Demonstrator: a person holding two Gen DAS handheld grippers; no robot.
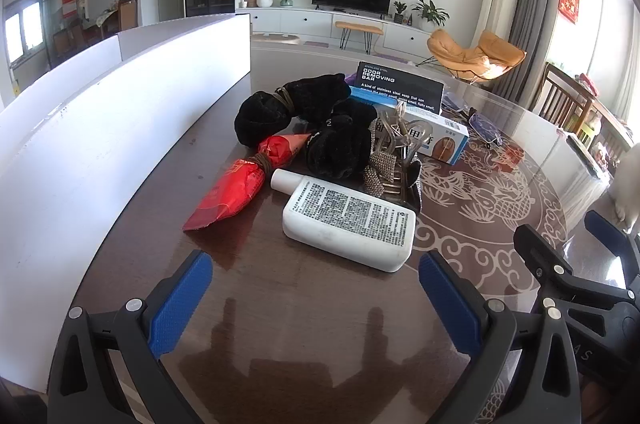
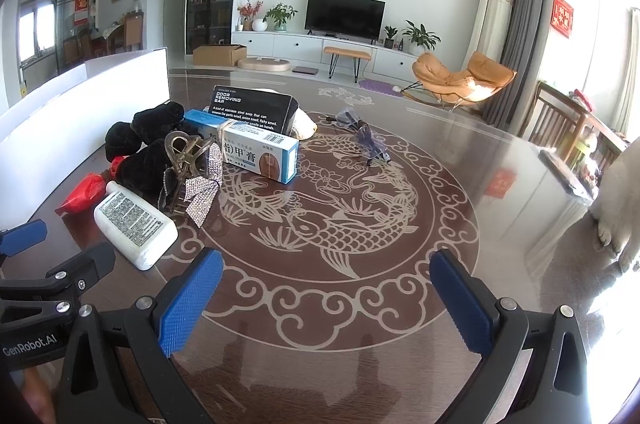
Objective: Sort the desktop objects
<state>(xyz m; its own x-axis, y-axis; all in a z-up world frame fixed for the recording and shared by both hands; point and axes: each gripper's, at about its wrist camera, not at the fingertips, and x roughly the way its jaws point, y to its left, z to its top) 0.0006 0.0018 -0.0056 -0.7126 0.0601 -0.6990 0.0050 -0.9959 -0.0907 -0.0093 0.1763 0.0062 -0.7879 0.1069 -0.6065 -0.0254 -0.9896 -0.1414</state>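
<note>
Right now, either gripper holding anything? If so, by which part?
Nothing is held. The left gripper and the right gripper are both open with only bare table between their fingers. The white bottle lies untouched just beyond the left gripper.

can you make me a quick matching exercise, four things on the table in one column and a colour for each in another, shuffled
Things:
1. bottle
2. packet
3. scrunchies
4. long box

Colours:
A. black
B. white and blue
C. white
D. red

Pairs: 1-C, 2-D, 3-A, 4-B
</note>
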